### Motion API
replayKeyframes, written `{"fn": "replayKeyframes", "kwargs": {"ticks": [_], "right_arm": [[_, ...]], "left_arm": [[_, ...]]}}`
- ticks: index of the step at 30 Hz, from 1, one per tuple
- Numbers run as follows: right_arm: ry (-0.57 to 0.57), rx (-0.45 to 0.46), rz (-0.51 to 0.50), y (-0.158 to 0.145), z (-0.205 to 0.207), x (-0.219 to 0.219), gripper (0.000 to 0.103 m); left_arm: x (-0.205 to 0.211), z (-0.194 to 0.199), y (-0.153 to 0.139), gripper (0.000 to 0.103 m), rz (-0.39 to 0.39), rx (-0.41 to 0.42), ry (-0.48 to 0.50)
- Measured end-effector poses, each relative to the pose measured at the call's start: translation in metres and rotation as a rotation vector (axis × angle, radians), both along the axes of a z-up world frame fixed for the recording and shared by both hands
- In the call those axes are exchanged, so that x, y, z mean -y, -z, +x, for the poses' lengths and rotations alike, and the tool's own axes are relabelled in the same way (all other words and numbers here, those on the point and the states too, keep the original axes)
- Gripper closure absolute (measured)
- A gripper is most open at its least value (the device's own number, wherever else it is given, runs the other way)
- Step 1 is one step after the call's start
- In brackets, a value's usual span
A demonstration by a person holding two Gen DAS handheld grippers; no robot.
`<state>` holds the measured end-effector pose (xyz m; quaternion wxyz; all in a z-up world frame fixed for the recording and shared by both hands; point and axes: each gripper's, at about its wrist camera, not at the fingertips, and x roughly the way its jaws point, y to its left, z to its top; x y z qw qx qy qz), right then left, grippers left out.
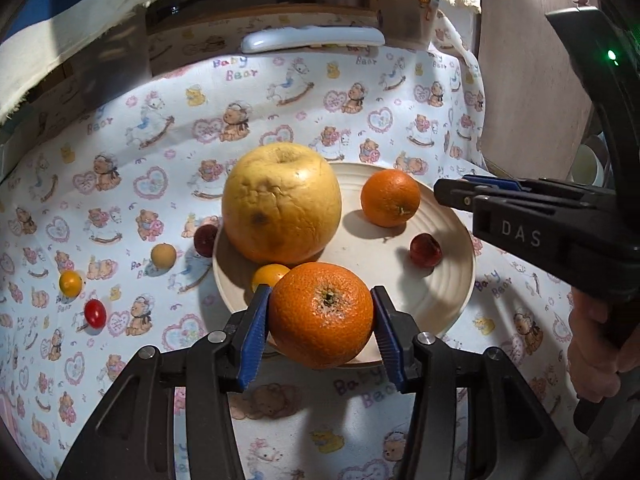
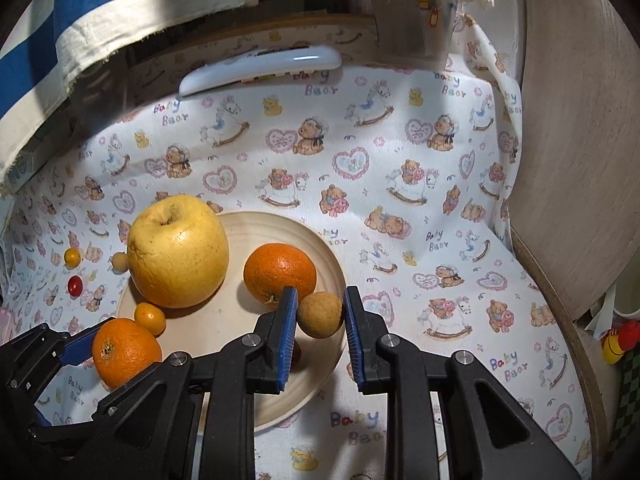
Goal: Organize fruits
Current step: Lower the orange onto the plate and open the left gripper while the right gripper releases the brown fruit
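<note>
My left fingers (image 1: 320, 312) were clamped on an orange (image 1: 321, 315), held over the plate's (image 1: 448, 280) 6 o'clock rim. My right fingers (image 2: 320, 312) were clamped on a small brown fruit (image 2: 320, 314) above the plate's 4 o'clock side. On the plate sat a big yellow apple (image 1: 281, 203) at 10 o'clock, a second orange (image 1: 390, 197) at 1 o'clock and a dark red fruit (image 1: 425, 250) at 3 o'clock. A red tomato (image 1: 95, 313) lay on the desk (image 1: 120, 160), well off at 9 o'clock.
</note>
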<state>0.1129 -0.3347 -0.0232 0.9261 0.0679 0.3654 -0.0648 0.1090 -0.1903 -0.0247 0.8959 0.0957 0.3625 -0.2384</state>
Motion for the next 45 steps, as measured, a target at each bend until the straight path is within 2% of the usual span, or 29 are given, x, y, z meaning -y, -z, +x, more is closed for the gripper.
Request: {"fn": "replayKeyframes", "kwargs": {"ticks": [3,14,28,31,41,45], "right_arm": [[-0.013,-0.019,0.014,0.003,0.003,0.0,0.079],[-0.009,-0.065,0.012,0.012,0.007,-0.002,0.079],[-0.011,-0.07,0.004,0.012,0.008,-0.003,0.079],[-0.011,-0.069,0.006,0.012,0.008,-0.003,0.079],[-0.018,-0.064,0.019,0.013,0.007,-0.001,0.078],[-0.02,-0.053,0.021,0.011,0.005,-0.003,0.076]], "left_arm": [[0.001,-0.001,0.001,0.055,0.016,0.021,0.014],[-0.005,0.0,0.001,0.054,-0.01,0.051,0.02],[-0.008,-0.003,0.0,0.053,-0.019,0.087,0.022],[-0.011,-0.003,-0.001,0.042,-0.024,0.093,0.009],[-0.022,-0.002,-0.007,0.036,-0.078,0.106,-0.028],[-0.026,-0.002,-0.01,0.031,-0.095,0.115,-0.038]]}}
